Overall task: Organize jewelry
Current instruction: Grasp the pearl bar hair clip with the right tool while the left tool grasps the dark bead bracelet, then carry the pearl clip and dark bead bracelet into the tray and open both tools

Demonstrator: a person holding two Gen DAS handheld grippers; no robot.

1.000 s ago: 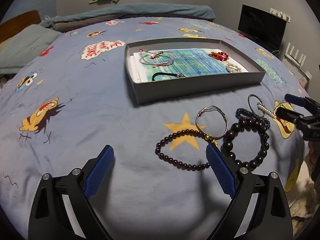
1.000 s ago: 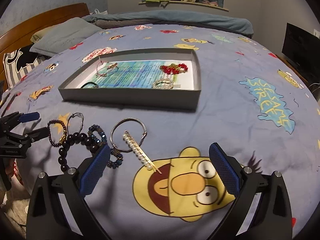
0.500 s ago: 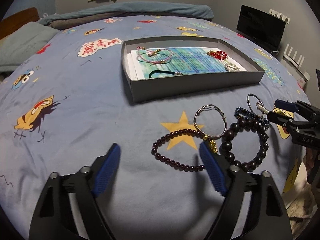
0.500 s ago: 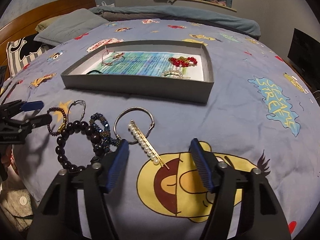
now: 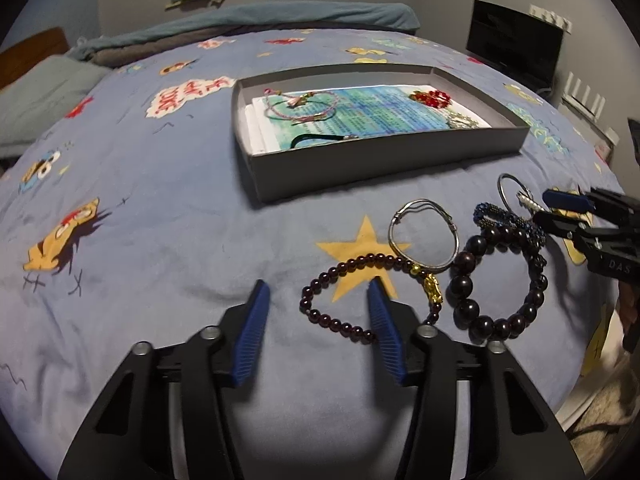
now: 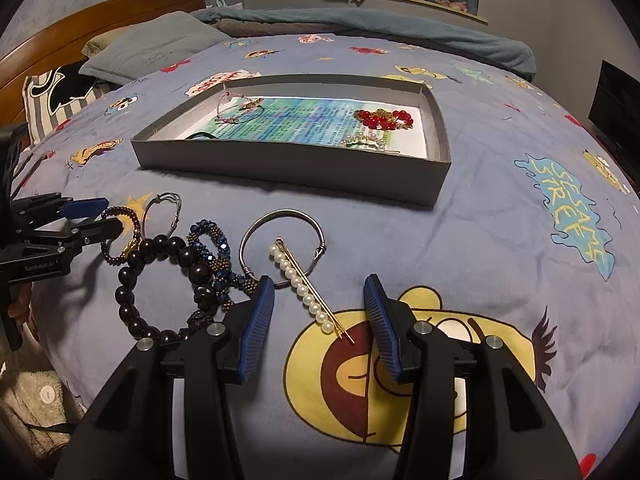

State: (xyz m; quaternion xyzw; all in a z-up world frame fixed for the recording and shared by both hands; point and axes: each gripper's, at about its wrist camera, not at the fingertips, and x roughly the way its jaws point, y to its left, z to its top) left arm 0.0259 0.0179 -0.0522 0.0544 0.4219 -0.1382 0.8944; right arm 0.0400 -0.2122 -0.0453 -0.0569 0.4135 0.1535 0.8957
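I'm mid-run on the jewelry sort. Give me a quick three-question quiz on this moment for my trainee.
1. True or false: the pearl hair clip already lies inside the grey tray.
2. Which piece lies partly under the right finger of the left claw?
A. the red bead bracelet in the tray
B. the small dark bead bracelet with a gold charm
C. the plain silver bangle
3. Fill in: the right claw, its jaws closing, has the pearl hair clip between its pads but is not yet ____ it.

Key: 1 false; 2 B; 3 gripping.
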